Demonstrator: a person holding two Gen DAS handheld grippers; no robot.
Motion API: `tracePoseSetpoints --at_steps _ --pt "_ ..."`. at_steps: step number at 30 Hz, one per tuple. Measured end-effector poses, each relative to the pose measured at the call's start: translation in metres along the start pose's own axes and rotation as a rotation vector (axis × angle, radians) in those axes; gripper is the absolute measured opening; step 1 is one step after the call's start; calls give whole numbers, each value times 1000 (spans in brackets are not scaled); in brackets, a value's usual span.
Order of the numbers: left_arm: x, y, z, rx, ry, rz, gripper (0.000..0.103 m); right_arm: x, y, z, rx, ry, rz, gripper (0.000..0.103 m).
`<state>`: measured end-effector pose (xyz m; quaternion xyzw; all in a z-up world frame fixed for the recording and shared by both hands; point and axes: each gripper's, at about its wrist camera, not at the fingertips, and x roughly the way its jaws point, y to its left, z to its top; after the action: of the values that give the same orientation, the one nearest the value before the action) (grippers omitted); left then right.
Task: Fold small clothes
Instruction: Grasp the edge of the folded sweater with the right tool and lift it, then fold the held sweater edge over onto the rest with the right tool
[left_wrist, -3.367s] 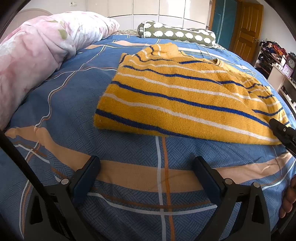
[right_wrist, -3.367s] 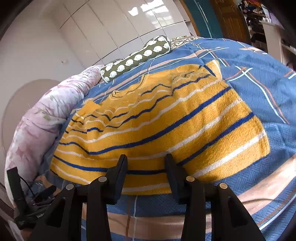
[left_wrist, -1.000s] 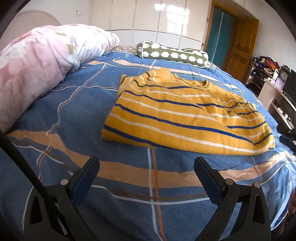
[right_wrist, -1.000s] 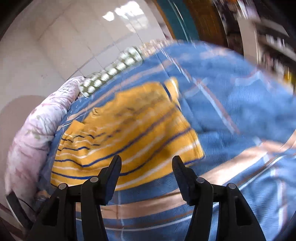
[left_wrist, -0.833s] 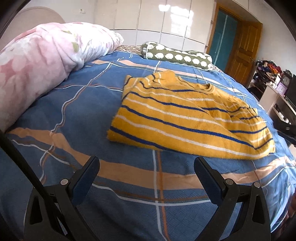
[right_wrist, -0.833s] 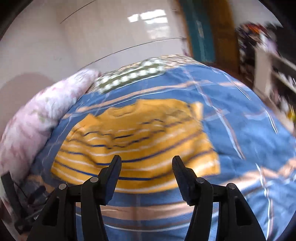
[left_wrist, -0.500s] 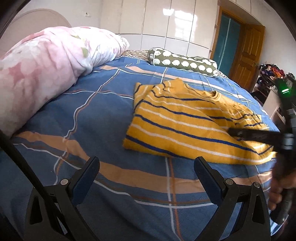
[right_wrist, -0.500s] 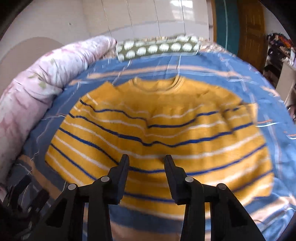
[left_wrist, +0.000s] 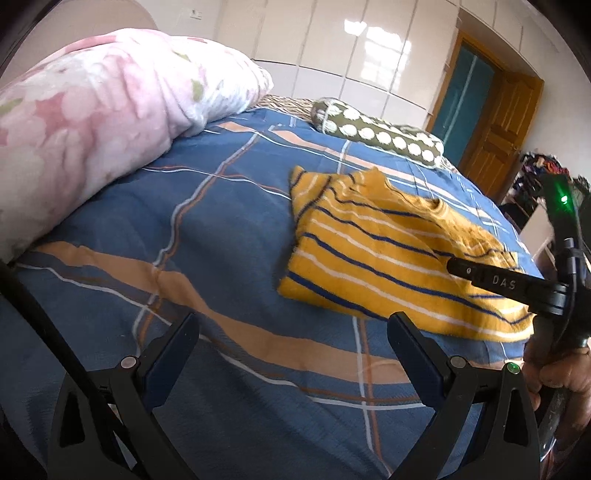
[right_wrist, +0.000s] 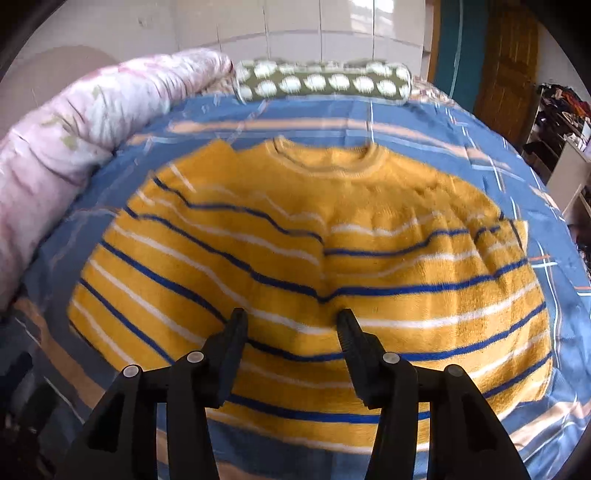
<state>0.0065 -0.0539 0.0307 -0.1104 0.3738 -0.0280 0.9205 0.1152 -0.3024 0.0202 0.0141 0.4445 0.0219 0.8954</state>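
Observation:
A yellow sweater (right_wrist: 314, 266) with blue and white stripes lies flat on the bed, sleeves folded in, collar at the far side. It also shows in the left wrist view (left_wrist: 388, 254) to the right of centre. My right gripper (right_wrist: 291, 321) is open and empty, hovering over the sweater's lower middle; its black fingers (left_wrist: 491, 280) reach over the sweater's near right part in the left wrist view. My left gripper (left_wrist: 291, 328) is open and empty over bare bedsheet, to the left of the sweater's near corner.
The bed has a blue plaid sheet (left_wrist: 184, 258). A pink floral duvet (left_wrist: 85, 129) is heaped along the left. A green dotted bolster (right_wrist: 321, 83) lies at the head. A wooden door (left_wrist: 498, 140) and cluttered shelves (right_wrist: 561, 110) stand to the right.
My right gripper swung round from the sweater's right edge to face it squarely and moved in over its lower middle. My left gripper drew back to the left, away from the sweater.

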Motion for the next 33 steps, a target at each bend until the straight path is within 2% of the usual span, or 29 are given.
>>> tracePoseSetpoints --at_steps 4,6,7,10,12,15,19,25,26,27,30,32,33 --pt "-4 13 4 -27 -19 28 101 1 36 16 -88 -8 59 53" --pt "-5 21 6 -46 -29 53 101 12 58 26 -149 2 67 44" --pt "-4 25 7 -56 -31 63 101 18 66 29 -169 9 68 44" --pt "-3 38 10 -94 -28 77 101 44 90 34 -212 55 74 44" --pt "-3 43 10 -112 -24 79 101 70 99 35 -245 152 78 49" --pt "-4 47 9 -119 -23 75 101 67 107 45 -274 124 59 48" --pt "-3 50 10 -131 -18 66 101 52 114 68 -282 3 55 47" --pt "3 51 10 -126 -9 72 101 100 140 90 -334 65 11 47" --pt "3 51 10 -124 -10 74 101 111 143 91 -341 85 14 52" --pt "3 52 11 -123 -15 77 101 121 147 91 -352 107 5 62" --pt "1 61 13 -146 -30 77 101 132 147 96 -361 110 -30 77" --pt "-2 69 15 -175 -44 75 101 124 139 102 -319 120 -2 74" --pt "-4 75 16 -199 -54 76 101 111 134 103 -289 84 26 71"
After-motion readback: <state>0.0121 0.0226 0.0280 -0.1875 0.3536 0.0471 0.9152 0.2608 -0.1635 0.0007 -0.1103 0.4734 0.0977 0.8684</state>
